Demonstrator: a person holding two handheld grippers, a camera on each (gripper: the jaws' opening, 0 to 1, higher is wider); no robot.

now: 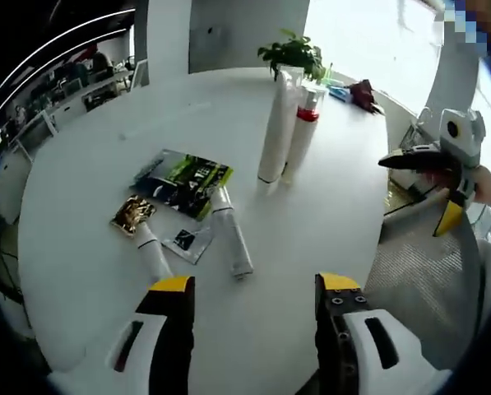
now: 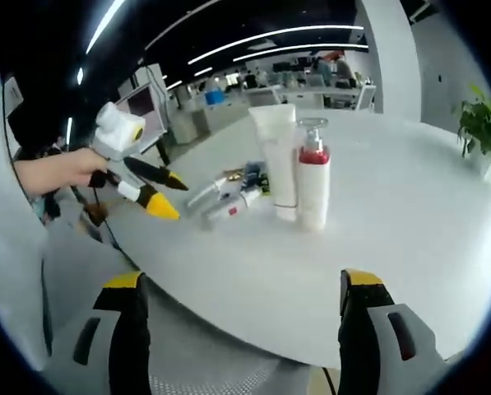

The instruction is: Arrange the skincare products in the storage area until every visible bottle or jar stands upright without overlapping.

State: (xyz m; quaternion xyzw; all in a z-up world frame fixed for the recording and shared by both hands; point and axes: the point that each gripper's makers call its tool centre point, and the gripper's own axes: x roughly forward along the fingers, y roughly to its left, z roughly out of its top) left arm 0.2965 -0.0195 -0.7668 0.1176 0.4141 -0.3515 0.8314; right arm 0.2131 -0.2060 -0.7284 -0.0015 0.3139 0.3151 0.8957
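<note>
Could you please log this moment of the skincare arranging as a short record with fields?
surface: round white table
upright: tall white tube and pump bottle with red collar, side by side
lying down: two white tubes
flat items: green packet, gold sachet, small dark sachet
background: potted plant
left gripper: open, holding nothing
right gripper: open, holding nothing
remaining: both lying tubes need standing up

Two tubes flat beside packets
</note>
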